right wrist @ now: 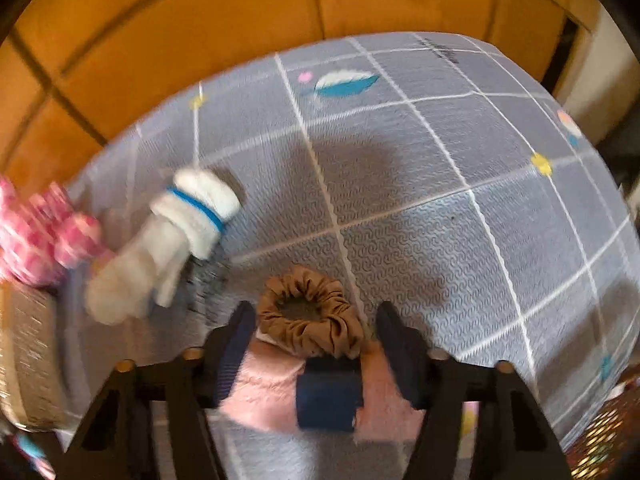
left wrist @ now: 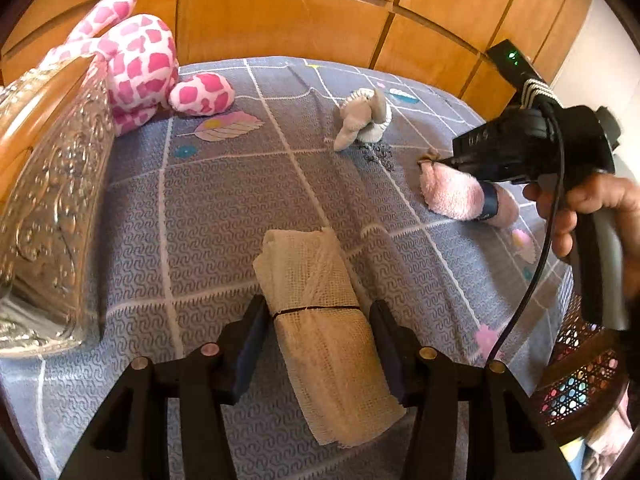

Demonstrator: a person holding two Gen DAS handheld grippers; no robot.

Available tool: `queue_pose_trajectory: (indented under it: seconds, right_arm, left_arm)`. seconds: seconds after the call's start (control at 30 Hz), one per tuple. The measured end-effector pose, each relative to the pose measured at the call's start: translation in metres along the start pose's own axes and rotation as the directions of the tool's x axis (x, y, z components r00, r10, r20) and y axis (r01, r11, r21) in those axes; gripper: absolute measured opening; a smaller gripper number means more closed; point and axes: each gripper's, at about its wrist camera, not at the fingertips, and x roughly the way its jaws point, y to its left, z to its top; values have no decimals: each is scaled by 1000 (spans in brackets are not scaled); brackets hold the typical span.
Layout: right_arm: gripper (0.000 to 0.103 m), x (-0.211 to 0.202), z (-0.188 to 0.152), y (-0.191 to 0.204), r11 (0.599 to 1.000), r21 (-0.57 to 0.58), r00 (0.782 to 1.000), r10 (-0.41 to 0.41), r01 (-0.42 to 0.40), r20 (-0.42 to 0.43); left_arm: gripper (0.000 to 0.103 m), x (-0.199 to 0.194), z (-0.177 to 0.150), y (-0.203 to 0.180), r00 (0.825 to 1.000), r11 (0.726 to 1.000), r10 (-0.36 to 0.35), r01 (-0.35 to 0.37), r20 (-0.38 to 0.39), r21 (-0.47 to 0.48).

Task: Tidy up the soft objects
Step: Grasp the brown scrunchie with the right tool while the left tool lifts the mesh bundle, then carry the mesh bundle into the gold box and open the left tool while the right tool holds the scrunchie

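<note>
A rolled beige gauze cloth (left wrist: 324, 320) tied with a black band lies on the grey bedspread between the open fingers of my left gripper (left wrist: 320, 336). My right gripper (right wrist: 316, 336) is open around a pink rolled cloth (right wrist: 272, 392) with a dark blue band and a brown scrunchie (right wrist: 308, 320) at its end. The pink roll (left wrist: 452, 196) and the right gripper's tool also show in the left wrist view. A white-grey rolled cloth (left wrist: 364, 118) lies farther back; in the right wrist view it (right wrist: 172, 240) is blurred, with a blue band.
A pink-and-white spotted plush toy (left wrist: 136, 60) sits at the far left against the wooden headboard (left wrist: 300, 12). A silver embossed box (left wrist: 52, 208) stands at the left. A woven cane chair (left wrist: 580, 376) stands beside the bed at the right.
</note>
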Motion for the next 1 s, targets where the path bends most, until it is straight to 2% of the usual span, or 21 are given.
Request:
queue_pose_trajectory:
  seconds: [0.03, 0.1, 0.17, 0.23, 0.33, 0.53, 0.73, 0.83, 1.0]
  right_arm:
    - [25, 4, -1, 4, 999, -29, 1000, -22, 21, -13]
    - [20, 6, -4, 12, 996, -83, 999, -42, 41, -8]
    - [20, 6, -7, 15, 993, -112, 999, -49, 48, -9]
    - [20, 9, -9, 14, 992, -114, 998, -51, 48, -21]
    - [20, 10, -9, 11, 994, -102, 999, -43, 40, -25]
    - [22, 10, -14, 9, 991, -122, 998, -56, 54, -12]
    - [22, 12, -21, 26, 975, -192, 994, -107, 110, 23]
    - [22, 12, -24, 29, 971, -205, 993, -116, 121, 33]
    - [22, 7, -25, 35, 958, -243, 988, -144, 153, 54]
  left_arm:
    - [53, 3, 2, -3, 1000, 1000, 3, -3, 5, -1]
    - [51, 2, -1, -7, 1000, 1000, 17, -18, 23, 12]
    - [50, 1, -4, -12, 998, 998, 43, -45, 36, 33]
    - [40, -1, -7, -14, 996, 996, 80, -82, 48, 41]
    - [37, -3, -8, -11, 996, 997, 73, -75, 52, 25]
    - [37, -5, -10, -14, 993, 993, 105, -107, 59, 47]
    - [36, -3, -7, -16, 991, 991, 121, -124, 54, 54]
    - [32, -5, -1, -17, 992, 991, 125, -126, 36, 43]
    - [32, -39, 28, -14, 989, 996, 88, -90, 119, 7]
